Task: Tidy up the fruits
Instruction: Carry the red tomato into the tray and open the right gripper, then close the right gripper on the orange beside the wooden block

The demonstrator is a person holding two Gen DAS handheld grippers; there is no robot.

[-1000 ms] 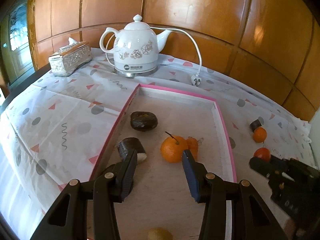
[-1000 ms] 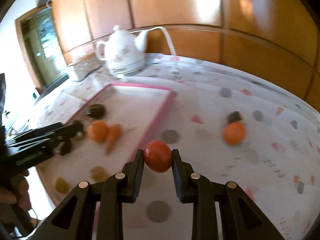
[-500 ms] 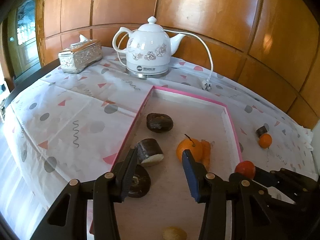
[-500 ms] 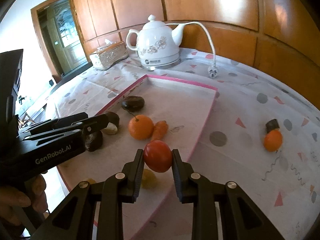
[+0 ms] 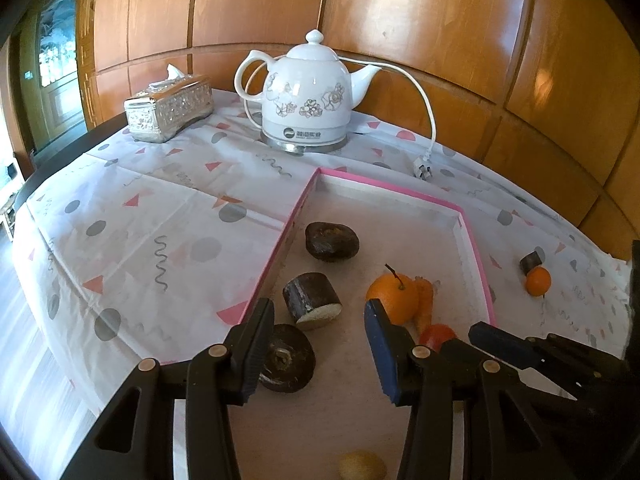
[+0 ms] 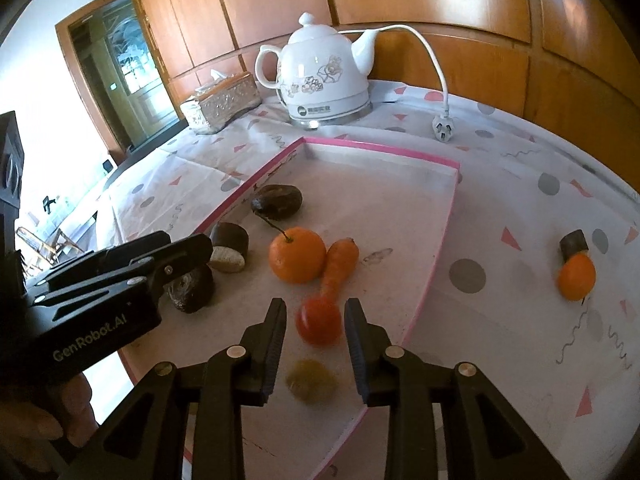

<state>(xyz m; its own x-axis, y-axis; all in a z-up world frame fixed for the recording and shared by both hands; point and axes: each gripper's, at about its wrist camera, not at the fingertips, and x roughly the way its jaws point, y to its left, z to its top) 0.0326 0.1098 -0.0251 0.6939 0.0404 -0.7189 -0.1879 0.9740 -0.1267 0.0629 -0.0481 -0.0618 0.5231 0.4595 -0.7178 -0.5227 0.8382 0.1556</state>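
A pink-rimmed tray (image 6: 442, 236) (image 5: 476, 256) holds a tangerine (image 6: 297, 255) (image 5: 390, 296), a carrot (image 6: 338, 268), three dark brown fruits (image 5: 332, 241) (image 5: 312, 300) (image 5: 286, 358) and a small yellowish fruit (image 6: 312, 381). A red tomato (image 6: 319, 322) (image 5: 438, 335) sits blurred between my right gripper's (image 6: 316, 322) spread fingers, just free of them, over the tray. My left gripper (image 5: 318, 340) is open and empty above the tray's near end. A second tangerine (image 6: 576, 278) and a dark piece (image 6: 574, 243) lie on the cloth to the right of the tray.
A white electric kettle (image 5: 306, 98) with its cord and plug (image 5: 423, 170) stands behind the tray. A silver tissue box (image 5: 168, 108) sits at the back left. Wood panelling backs the table. The patterned cloth (image 5: 152, 216) covers the table.
My right gripper carried the tomato left from the cloth over the tray, then opened and let it go. My left gripper drew back a little.
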